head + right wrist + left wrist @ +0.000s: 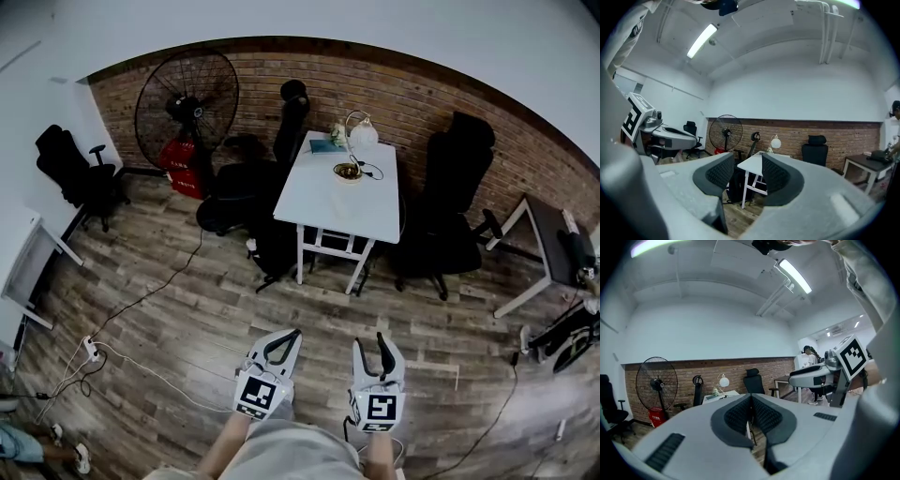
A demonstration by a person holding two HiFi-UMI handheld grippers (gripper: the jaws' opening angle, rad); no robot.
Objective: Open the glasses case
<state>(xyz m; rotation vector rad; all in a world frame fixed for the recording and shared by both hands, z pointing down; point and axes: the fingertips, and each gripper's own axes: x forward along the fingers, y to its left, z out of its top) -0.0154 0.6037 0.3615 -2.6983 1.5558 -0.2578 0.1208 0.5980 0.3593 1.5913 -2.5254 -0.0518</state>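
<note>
Office: brick wall (422, 98), black swivel chairs (448, 211), white desk (339, 195) with lamp (362, 135), pedestal fan (187, 97), wood floor (178, 314).

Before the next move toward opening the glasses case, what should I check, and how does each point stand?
1. Left gripper empty, fingers together: ok.
2. Right gripper empty, fingers apart: ok.
3. Table within reach: not ok, it stands far ahead.
4. Glasses case spotted: cannot tell, the table's items are too small.
5. Floor ahead to the table bare: ok.
</note>
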